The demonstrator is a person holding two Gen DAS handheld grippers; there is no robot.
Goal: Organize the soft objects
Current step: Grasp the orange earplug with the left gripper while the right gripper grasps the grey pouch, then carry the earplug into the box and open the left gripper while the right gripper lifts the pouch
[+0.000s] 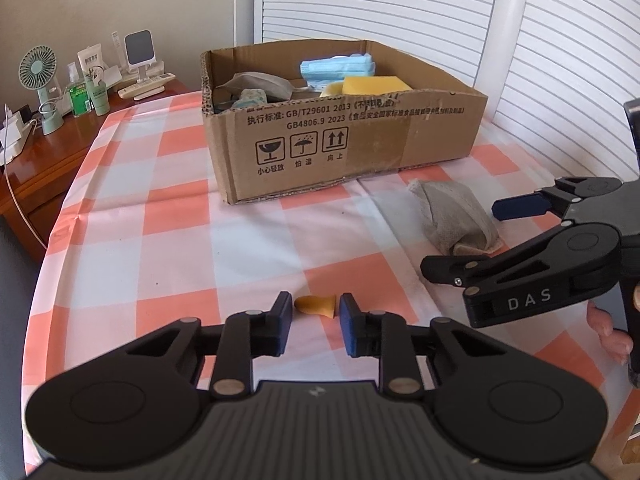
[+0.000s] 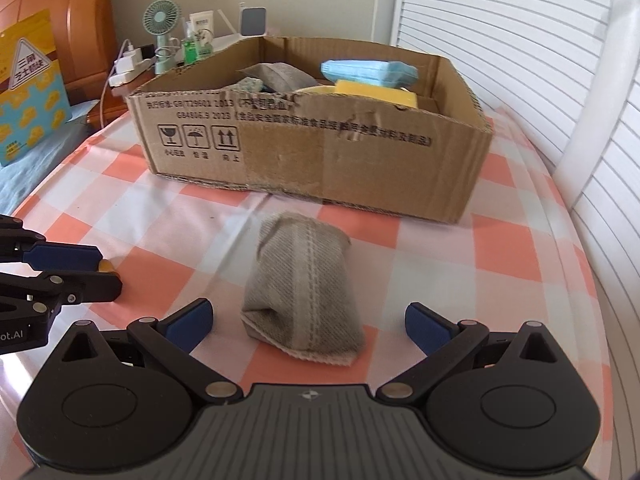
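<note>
A small orange foam earplug [image 1: 315,306] lies on the checked cloth between the blue pads of my left gripper [image 1: 315,322], which is open around it with a gap on each side. A grey fabric pouch [image 2: 303,289] lies in front of my right gripper [image 2: 308,326], which is wide open with the pouch's near end between its fingers. The pouch also shows in the left wrist view [image 1: 454,216], beside the right gripper [image 1: 464,240]. The cardboard box [image 2: 360,160] behind holds blue masks [image 2: 366,70], a yellow sponge [image 2: 376,92] and another grey pouch [image 2: 276,76].
The table has a pink-and-white checked cloth [image 1: 160,220]. A wooden side table at the back left carries a small green fan [image 1: 40,80], bottles [image 1: 86,92] and chargers. A white louvred screen [image 1: 560,60] stands behind and to the right.
</note>
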